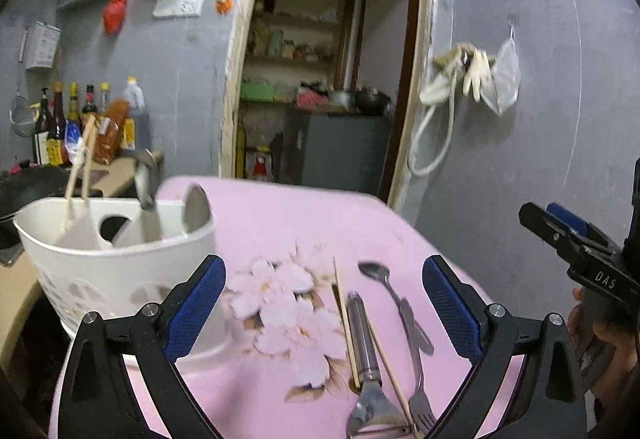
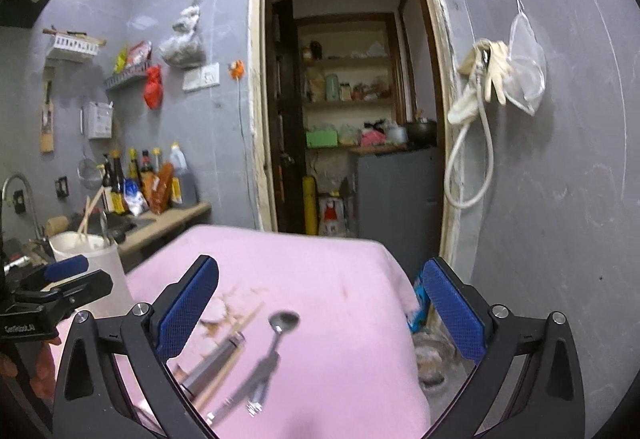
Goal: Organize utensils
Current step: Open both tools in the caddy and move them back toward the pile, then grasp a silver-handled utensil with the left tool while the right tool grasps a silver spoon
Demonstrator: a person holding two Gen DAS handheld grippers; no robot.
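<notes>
Left black gripper with blue pads (image 1: 324,303) and right black gripper with blue pads (image 2: 320,311) are both standing wide open, gripping nothing. Lying low centre on the pink floral tablecloth (image 1: 280,223): one steel peeler (image 1: 366,359), one steel spoon (image 1: 378,275), one steel fork (image 1: 420,391), two wooden chopsticks (image 1: 345,323). Only the left view is showing inside the white plastic holder (image 1: 120,263), centre left.

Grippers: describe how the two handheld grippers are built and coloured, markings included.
Both the left gripper and the right gripper have matte black angular frames with triangular cut-outs and silver round bolts. Each finger carries a blue pad with a fine dimpled texture. White lettering marks each body. No cables or sleeves show.
</notes>
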